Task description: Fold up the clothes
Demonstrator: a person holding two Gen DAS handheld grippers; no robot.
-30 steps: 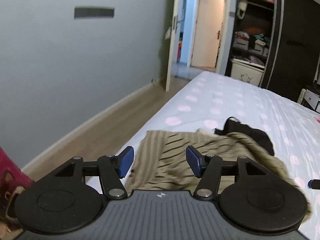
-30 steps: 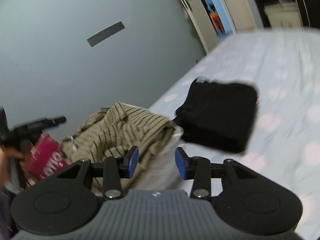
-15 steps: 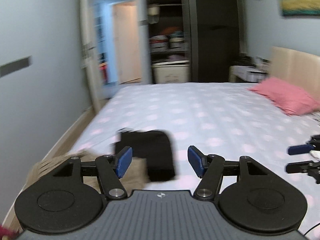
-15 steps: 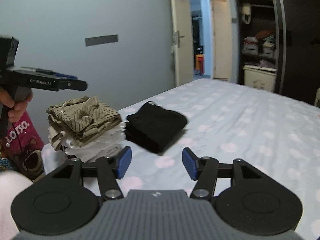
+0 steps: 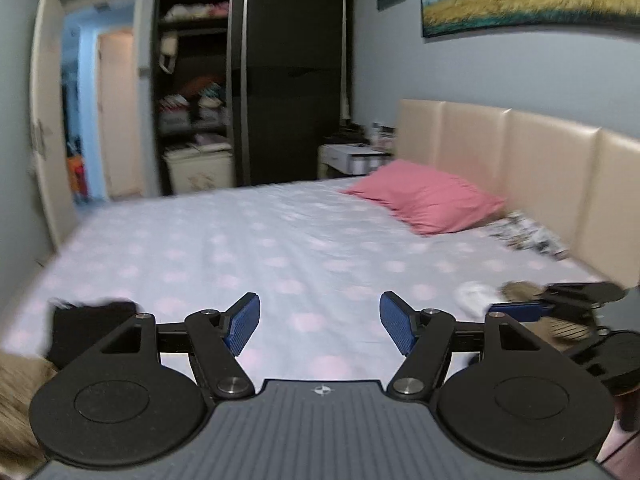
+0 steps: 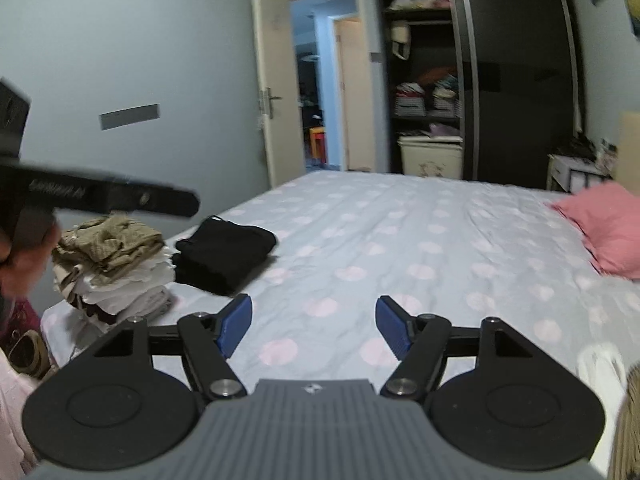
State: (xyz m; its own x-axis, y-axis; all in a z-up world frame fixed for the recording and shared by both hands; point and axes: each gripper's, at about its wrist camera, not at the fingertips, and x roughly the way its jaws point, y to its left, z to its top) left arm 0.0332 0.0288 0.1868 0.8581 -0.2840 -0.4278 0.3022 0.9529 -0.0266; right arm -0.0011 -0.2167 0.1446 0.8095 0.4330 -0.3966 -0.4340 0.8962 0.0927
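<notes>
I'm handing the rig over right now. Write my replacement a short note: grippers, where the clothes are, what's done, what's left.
Left gripper: jaws opening, nothing between them, over bare sheet.
Right gripper: jaws opening, nothing between them.
Done: a folded stack with the striped tan garment on top sits at the bed corner by the wall; the folded black garment lies beside it.
Left: loose white and tan-striped clothes lie near the right gripper, towards the pink pillow. They look unfolded; probably take one next and spread it on the open sheet.
</notes>
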